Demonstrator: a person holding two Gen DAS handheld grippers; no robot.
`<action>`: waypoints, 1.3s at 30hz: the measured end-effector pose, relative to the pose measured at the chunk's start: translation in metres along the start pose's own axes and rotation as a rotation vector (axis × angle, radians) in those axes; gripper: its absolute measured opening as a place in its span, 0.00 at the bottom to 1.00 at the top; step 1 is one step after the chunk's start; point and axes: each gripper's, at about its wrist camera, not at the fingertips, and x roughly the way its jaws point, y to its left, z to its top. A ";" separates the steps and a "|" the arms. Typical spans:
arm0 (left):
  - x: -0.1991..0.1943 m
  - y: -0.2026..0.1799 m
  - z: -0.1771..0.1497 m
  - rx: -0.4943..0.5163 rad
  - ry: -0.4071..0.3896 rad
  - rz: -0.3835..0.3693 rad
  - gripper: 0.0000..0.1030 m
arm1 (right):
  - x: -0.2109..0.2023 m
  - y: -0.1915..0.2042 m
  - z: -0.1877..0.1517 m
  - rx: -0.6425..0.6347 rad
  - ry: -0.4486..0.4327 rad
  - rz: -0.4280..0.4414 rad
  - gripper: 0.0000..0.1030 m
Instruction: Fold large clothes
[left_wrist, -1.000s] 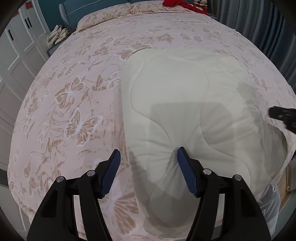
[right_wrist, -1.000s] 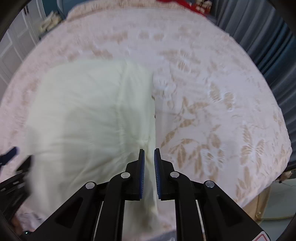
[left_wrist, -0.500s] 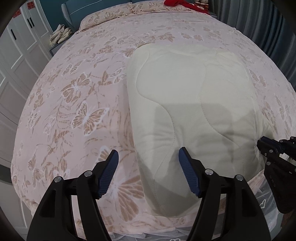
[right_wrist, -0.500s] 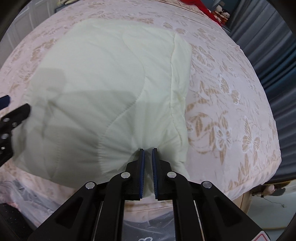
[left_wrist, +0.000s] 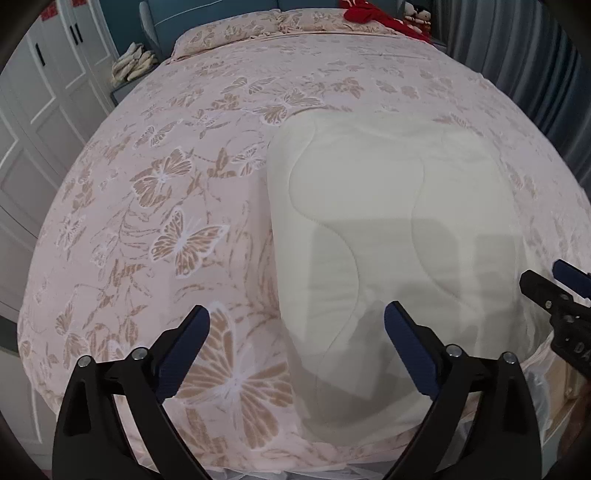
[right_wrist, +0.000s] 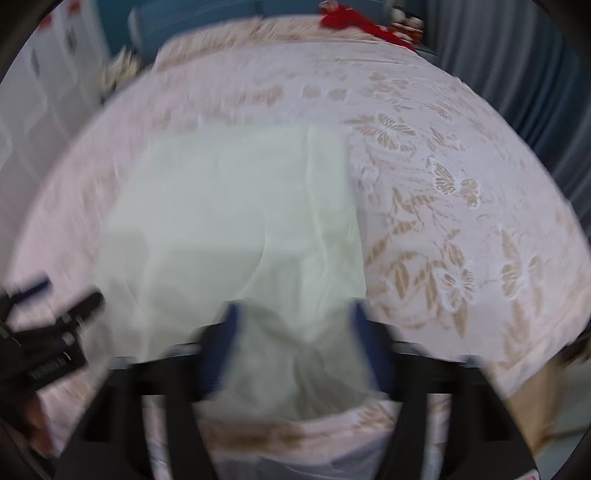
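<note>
A cream quilted cloth (left_wrist: 388, 236) lies folded in a rectangle near the foot of the bed; it also shows in the blurred right wrist view (right_wrist: 236, 221). My left gripper (left_wrist: 295, 347) is open and empty, held above the cloth's near left corner. My right gripper (right_wrist: 295, 343) is open, its jaws wide apart over the cloth's near right edge, with a loose bit of cloth between them but not clamped. It also shows at the right edge of the left wrist view (left_wrist: 561, 291). The left gripper shows at the left edge of the right wrist view (right_wrist: 48, 328).
The bed (left_wrist: 166, 206) has a pink bedspread with butterflies. Pillows (left_wrist: 229, 33) and a red cloth (left_wrist: 373, 14) lie at the head. White wardrobe doors (left_wrist: 33, 110) stand left, grey curtains (left_wrist: 546, 55) right. A nightstand with a pale bundle (left_wrist: 133, 66) is beside the headboard.
My right gripper was shut on the cloth's near edge and has opened, letting the cloth go. The cloth now lies flat. Both grippers have pulled back toward the foot of the bed.
</note>
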 end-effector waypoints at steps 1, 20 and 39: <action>0.001 0.002 0.005 -0.015 0.006 -0.019 0.94 | 0.003 -0.006 0.004 0.032 0.005 0.009 0.73; 0.074 0.011 0.026 -0.210 0.144 -0.259 0.96 | 0.091 -0.047 -0.001 0.321 0.134 0.309 0.92; 0.039 -0.012 0.043 -0.006 0.042 -0.279 0.51 | 0.080 -0.025 0.036 0.248 0.071 0.384 0.28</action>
